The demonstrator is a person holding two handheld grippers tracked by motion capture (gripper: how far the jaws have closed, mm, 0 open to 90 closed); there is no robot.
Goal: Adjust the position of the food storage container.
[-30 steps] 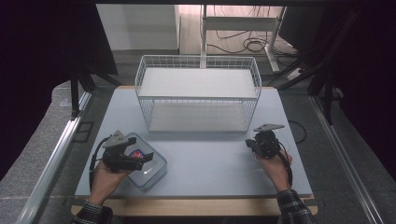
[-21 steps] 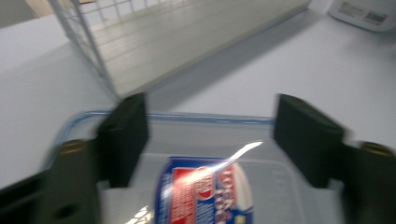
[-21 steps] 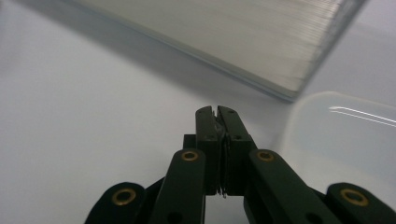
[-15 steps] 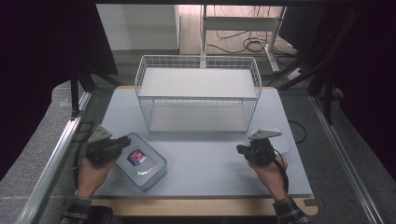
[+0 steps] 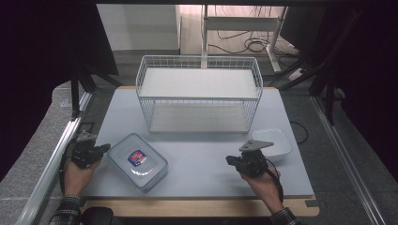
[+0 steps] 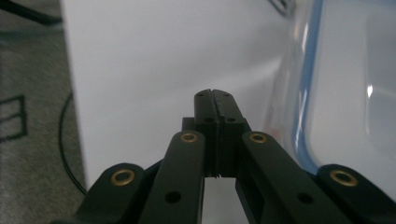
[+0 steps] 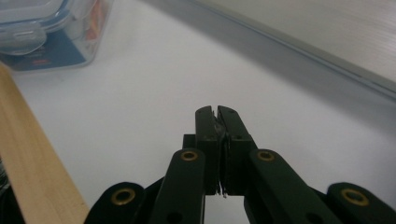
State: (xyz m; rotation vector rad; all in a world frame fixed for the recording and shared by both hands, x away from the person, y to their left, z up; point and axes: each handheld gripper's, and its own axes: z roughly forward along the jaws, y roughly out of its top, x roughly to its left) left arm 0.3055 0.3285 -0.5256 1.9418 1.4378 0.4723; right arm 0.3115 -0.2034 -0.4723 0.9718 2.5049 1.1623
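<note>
Left gripper, black and angular, jaws pressed together on nothing, just left of the clear plastic container and not touching it. Seen along its own jaws: tips meeting over pale matte tabletop, with the container's translucent wall and blue seal close at the right edge. Container itself: a rounded rectangle, glossy, lid on, blue rim, a small red-and-blue label at its centre, lying flat on the light grey table. Beyond the container, toward the table's far side: white wire basket, boxy, fine mesh walls, a flat white panel across its top. Well to the container's right: right gripper, jaws likewise shut tight and empty, pointing back toward the container, grey three-cornered plate on top. Own view: tips closed over bare tabletop, container corner far off at upper left, wooden table edge at lower left. Farther right of the container, just behind that gripper: shallow white bowl, smooth, squarish with rounded corners.

Compared with half a second earlier: left gripper nearer the container, right gripper drawn a little toward the near edge, container and bowl unmoved.
</note>
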